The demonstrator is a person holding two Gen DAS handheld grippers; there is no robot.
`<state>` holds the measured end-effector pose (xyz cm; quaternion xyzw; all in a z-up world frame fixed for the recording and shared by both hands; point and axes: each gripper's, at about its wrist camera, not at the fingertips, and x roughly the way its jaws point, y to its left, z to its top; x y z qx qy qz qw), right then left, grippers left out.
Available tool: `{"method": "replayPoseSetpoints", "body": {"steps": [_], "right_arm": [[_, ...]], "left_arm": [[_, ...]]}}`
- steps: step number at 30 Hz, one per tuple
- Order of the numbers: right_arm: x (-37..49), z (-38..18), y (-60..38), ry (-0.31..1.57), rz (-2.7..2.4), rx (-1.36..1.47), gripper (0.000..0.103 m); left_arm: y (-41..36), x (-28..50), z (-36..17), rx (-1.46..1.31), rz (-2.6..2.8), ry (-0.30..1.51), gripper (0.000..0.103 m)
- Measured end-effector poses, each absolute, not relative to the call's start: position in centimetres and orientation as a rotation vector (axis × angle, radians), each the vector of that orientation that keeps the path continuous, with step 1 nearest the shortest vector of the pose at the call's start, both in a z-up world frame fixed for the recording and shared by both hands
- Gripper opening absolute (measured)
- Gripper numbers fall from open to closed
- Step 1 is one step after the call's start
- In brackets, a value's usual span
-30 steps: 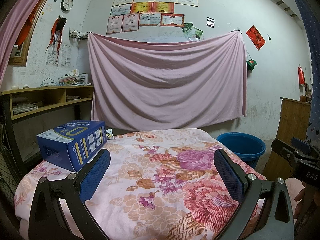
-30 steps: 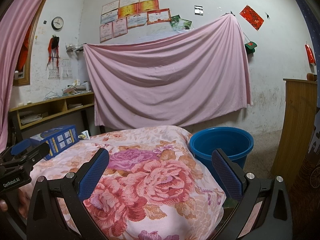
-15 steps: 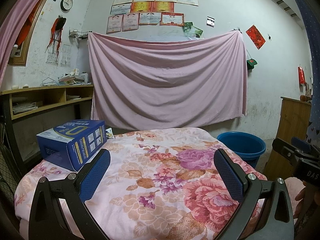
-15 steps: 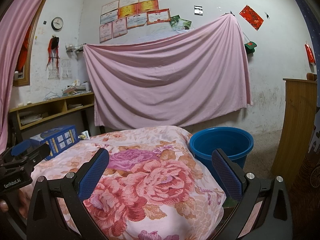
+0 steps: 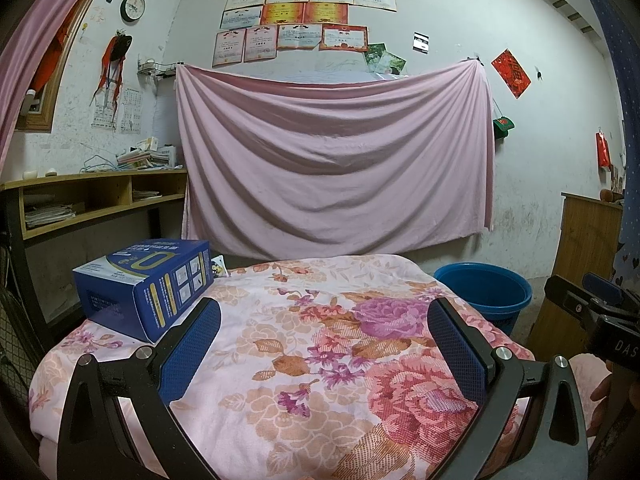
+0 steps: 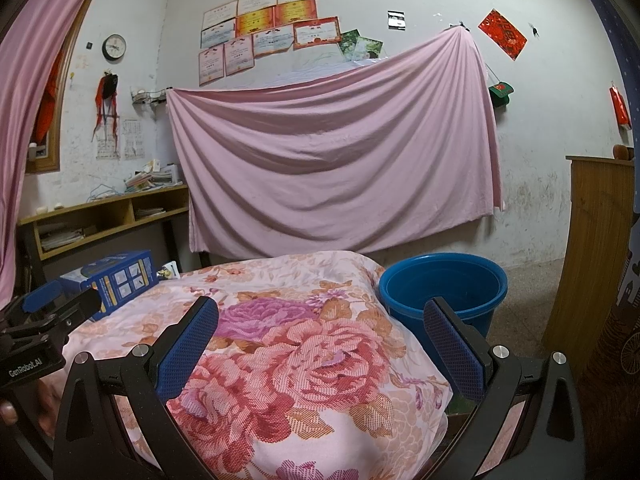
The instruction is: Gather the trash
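A blue cardboard box [image 5: 146, 284] lies on the left side of a floral cloth-covered surface [image 5: 304, 344]; it also shows in the right wrist view as the box [image 6: 116, 280]. A small packet [image 5: 219, 269] peeks out behind it. A blue bucket [image 6: 442, 290] stands on the floor to the right, seen too as the bucket [image 5: 482, 290]. My left gripper [image 5: 324, 320] hovers open over the cloth, the box just beyond its left finger. My right gripper [image 6: 320, 320] is open above the cloth's right edge, near the bucket.
A pink sheet [image 5: 332, 160] hangs on the back wall. A wooden shelf desk [image 5: 92, 196] with papers stands at left. A wooden cabinet [image 6: 596, 248] stands at right. Bare concrete floor [image 6: 524, 304] lies between bucket and cabinet.
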<state>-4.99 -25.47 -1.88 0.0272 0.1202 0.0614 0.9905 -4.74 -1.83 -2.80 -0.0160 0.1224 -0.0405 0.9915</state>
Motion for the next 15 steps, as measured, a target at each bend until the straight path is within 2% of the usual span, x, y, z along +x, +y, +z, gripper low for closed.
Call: {"method": "replayPoseSetpoints", "body": {"steps": [15], "right_arm": [[-4.99, -1.96, -25.39, 0.243, 0.123, 0.056, 0.103]], "left_arm": [[-1.71, -4.62, -2.79, -0.031, -0.081, 0.245, 0.101]]}}
